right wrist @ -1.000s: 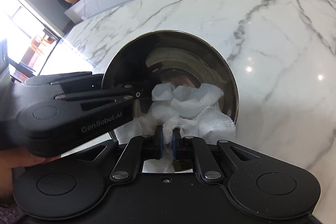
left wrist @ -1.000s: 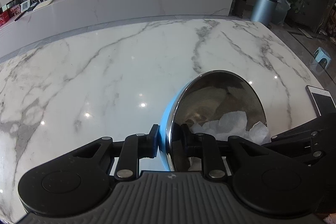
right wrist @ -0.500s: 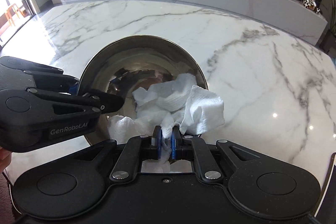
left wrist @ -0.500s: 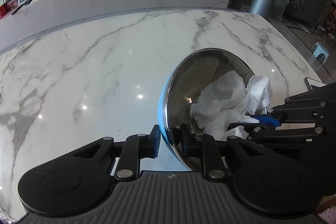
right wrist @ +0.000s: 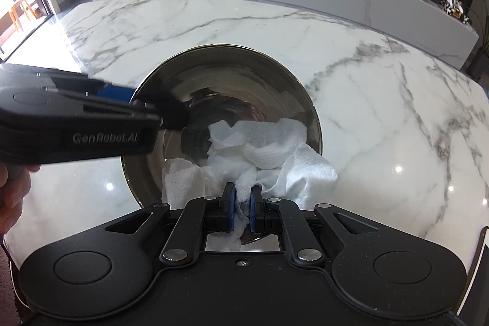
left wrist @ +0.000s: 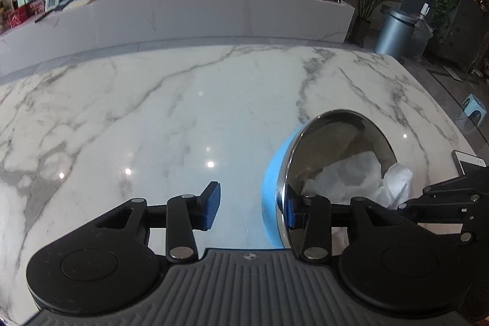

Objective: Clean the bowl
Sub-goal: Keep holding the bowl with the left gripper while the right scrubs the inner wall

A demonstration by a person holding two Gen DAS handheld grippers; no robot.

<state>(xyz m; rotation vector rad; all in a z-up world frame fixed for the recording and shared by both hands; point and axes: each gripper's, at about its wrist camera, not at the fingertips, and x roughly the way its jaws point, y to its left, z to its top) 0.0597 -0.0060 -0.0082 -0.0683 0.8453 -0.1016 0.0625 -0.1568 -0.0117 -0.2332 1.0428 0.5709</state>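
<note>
Released since half a second ago: left claw (left wrist: 252, 208) now spread wide astride the rim of the steel bowl (right wrist: 244, 75), blue outside, tilted on the marble desk (left wrist: 152, 118). Inside, crumpled white paper towel (right wrist: 269, 148), clenched by right claw (right wrist: 242, 211).

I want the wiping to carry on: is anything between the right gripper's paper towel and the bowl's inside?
Nothing visible does. The right gripper holds the white crumpled paper towel, which already lies inside the shiny steel bowl with a blue outside. The left gripper is open at the rim.
</note>
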